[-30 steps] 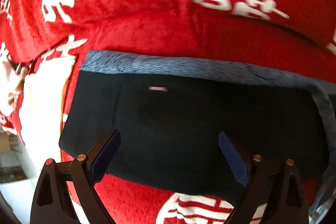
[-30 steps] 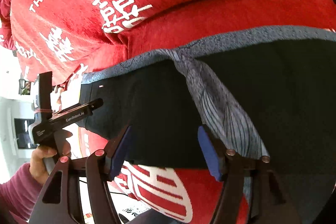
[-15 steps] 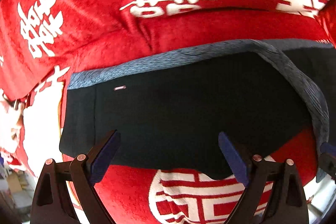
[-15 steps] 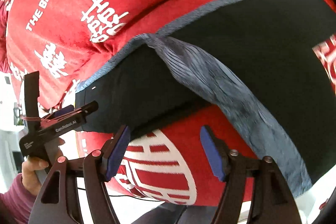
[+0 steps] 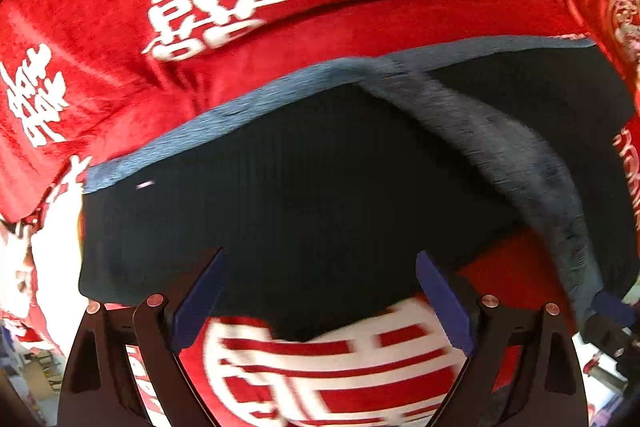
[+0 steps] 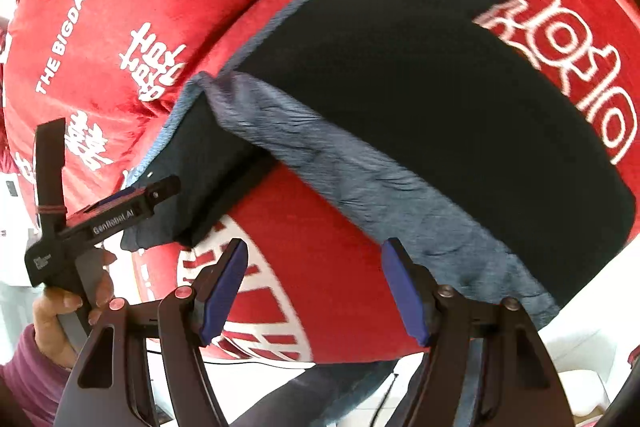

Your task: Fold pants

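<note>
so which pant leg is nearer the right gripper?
The leg on the right, flat and black; its grey lining strip ends beside the right gripper. The other leg lies toward the left gripper.

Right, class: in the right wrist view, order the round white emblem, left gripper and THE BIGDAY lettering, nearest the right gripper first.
1. Round white emblem, beneath the right gripper.
2. Left gripper, left.
3. THE BIGDAY lettering, far upper left.
</note>
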Demonstrator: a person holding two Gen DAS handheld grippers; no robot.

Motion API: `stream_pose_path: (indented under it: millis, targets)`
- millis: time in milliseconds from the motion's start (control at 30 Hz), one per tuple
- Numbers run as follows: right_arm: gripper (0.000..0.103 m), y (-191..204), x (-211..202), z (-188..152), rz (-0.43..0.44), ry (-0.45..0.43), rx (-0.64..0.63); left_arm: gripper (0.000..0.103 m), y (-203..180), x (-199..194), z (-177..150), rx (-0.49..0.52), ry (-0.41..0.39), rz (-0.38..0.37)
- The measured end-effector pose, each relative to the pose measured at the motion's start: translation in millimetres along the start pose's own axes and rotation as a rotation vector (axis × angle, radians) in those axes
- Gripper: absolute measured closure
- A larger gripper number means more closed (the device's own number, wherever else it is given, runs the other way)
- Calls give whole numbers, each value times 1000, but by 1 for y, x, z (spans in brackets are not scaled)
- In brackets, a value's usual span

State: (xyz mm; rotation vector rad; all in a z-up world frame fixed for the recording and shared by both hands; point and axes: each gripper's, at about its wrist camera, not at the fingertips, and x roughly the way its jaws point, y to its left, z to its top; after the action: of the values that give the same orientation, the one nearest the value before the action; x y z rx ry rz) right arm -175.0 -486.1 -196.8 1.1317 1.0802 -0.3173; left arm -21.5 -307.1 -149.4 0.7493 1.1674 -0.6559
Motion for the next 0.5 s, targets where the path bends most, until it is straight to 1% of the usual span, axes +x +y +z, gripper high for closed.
stream_pose_path:
  millis: [67,100,133,200,233,300,400,500]
  targets:
    - [30,-18,-8,-1,20,5,5,8,-17,-4,-3,-9,-14,-44]
    - [30,-30,-15,-1,42,1,11,8,-27,-5,-4,-12,-9,-76]
    - [30,-39,-21,-3,55,-2,16,8,-39,-3,-5,-17,11,-122]
    - [30,-66,-35,-7,80,-8,39,8,-52,1,-7,-27,42,-168]
    - [30,-80,-43,-11,88,-11,59,8,-63,7,-10,-25,70,-196]
    - [30,-103,-52,-18,108,-19,95,8,-74,14,-12,-23,107,-231]
    - [30,-137,-55,-32,128,-9,168,8,-89,22,-14,-34,137,-287]
    - [30,-167,-44,-48,130,11,264,8,-101,22,-11,-20,133,-336]
